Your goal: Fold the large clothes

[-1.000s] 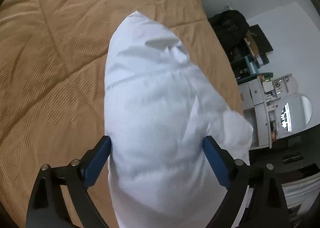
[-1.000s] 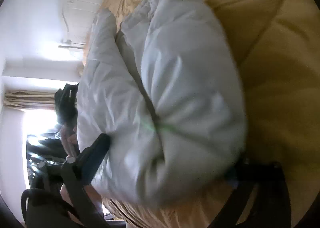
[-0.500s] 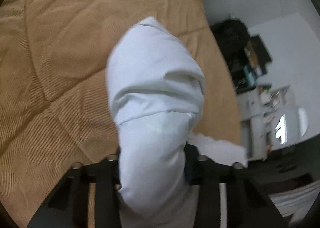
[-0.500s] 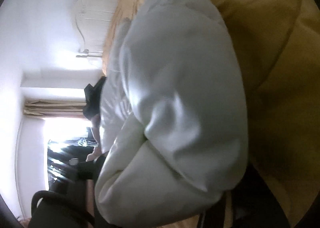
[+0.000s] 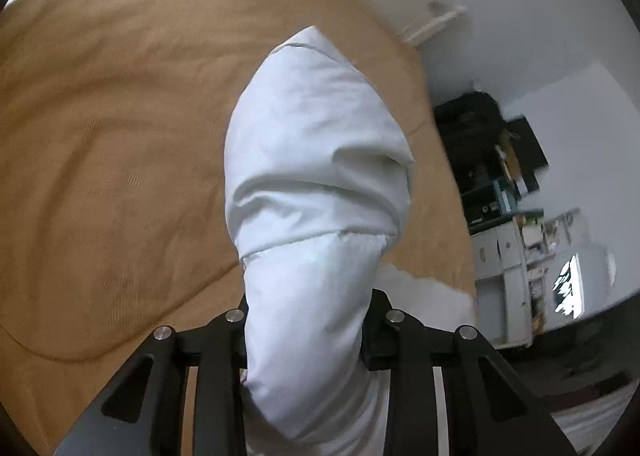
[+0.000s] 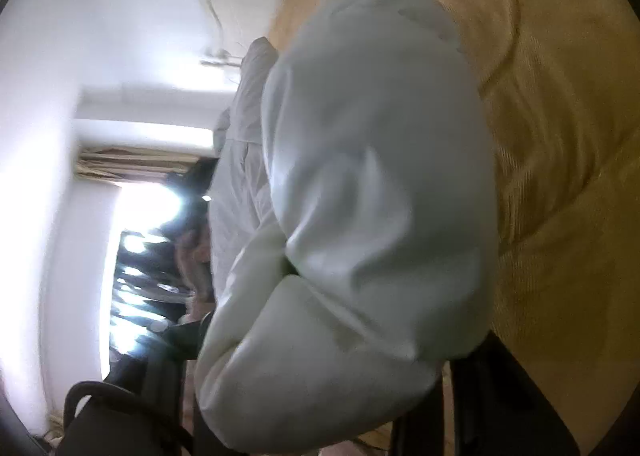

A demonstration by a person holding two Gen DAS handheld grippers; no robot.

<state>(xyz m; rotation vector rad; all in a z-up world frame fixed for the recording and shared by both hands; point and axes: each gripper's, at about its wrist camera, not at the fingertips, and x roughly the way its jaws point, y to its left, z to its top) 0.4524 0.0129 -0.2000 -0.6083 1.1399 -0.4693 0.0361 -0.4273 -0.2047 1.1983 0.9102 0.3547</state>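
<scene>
- Between the black jaws of the left gripper, a thick bunch of the white padded garment is pinched; the jaws stand narrow, pressed into the padding from both sides.
- From that grip the garment runs straight out toward 12 o'clock, its long axis in line with the fingers, its rounded far end hanging over the tan bedspread.
- On the right wrist view the same garment fills the frame and hides the right gripper; it looks clamped on the padding, though I cannot tell for sure.
- Its bulk there stretches toward 11 o'clock, bedspread at 3 o'clock.
- Judging by this, both grippers hold one end, so the coming fold likely carries it along that axis.
</scene>
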